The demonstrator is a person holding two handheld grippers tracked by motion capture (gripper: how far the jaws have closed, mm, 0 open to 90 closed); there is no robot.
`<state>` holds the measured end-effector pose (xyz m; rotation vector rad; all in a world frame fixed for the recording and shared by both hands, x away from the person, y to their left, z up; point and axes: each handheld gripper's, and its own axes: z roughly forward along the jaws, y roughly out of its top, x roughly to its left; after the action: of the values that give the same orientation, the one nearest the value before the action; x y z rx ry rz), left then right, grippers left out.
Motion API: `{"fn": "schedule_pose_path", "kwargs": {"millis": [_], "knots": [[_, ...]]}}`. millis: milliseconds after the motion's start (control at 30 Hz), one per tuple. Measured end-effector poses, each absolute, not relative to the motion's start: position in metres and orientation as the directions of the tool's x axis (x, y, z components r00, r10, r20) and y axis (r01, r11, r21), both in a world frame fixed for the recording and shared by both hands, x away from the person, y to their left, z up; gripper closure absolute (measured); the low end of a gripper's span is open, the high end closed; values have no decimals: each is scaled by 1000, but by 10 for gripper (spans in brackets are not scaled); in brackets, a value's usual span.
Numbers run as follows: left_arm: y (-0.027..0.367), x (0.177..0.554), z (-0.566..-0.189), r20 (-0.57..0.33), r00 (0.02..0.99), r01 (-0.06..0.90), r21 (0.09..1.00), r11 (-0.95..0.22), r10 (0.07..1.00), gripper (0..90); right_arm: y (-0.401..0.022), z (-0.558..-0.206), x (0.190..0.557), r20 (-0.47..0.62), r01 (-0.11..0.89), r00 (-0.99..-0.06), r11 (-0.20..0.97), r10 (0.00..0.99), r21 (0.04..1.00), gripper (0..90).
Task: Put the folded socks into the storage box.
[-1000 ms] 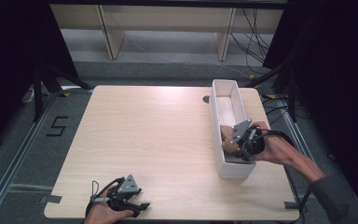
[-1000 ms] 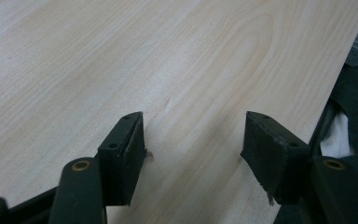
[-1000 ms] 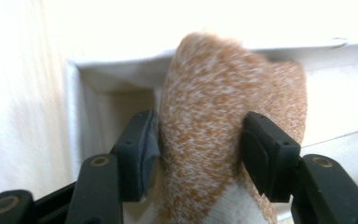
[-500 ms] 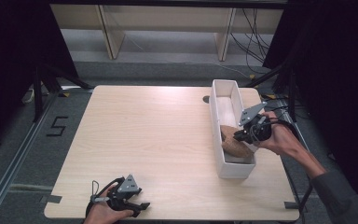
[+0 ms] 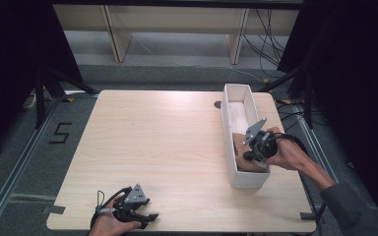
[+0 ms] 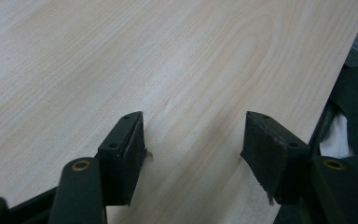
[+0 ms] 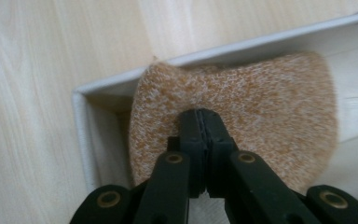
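Pinching a brown fuzzy cloth [image 7: 242,98], the right hand-held gripper [image 5: 252,156] has its jaws closed tight, inside the white box [image 5: 238,93] by the counter's [image 5: 152,142] right edge. The cloth might snag on the box wall. The left hand-held gripper [image 6: 193,135] rests wide, holding nothing, by the near edge.

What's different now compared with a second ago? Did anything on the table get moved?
The right tongs, shut on the brown knitted cloth, first drew back toward the table's right edge, then tipped down toward the near end of the white bin, the cloth going with them. The left tongs stayed open at the table's near edge, and the bin kept its place.
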<state>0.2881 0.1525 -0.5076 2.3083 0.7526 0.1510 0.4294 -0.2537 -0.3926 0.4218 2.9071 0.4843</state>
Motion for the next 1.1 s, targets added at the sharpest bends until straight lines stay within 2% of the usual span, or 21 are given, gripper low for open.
{"fn": "schedule_pose_path", "kwargs": {"millis": [100,367,467,600,700,800,967,1100], "knots": [[153,288,-508,-98,825,476,651,-591,557,382,-250,-406,427,-65,271,-950,914,304,302,886],[153,288,-508,-97,824,476,652,-591,558,383,-247,-430,425,-31,262,-960,930,279,259,883],[153,289,-508,-91,821,476,655,-587,564,383,-251,-421,426,-39,285,-951,917,308,279,841],[153,289,-507,-90,824,473,652,-593,559,382,-263,-397,429,-71,319,-926,869,371,377,842],[153,289,-507,-91,823,475,652,-591,561,382,-262,-388,430,-87,335,-915,861,395,382,850],[153,288,-507,-93,823,476,651,-591,561,382,-261,-385,434,-144,348,-901,879,410,327,852],[154,289,-507,-94,825,475,651,-592,558,383,-259,-394,434,-100,358,-911,890,399,283,856],[153,289,-508,-96,822,477,654,-587,562,383,-249,-411,429,-29,330,-937,911,348,246,857]]}}
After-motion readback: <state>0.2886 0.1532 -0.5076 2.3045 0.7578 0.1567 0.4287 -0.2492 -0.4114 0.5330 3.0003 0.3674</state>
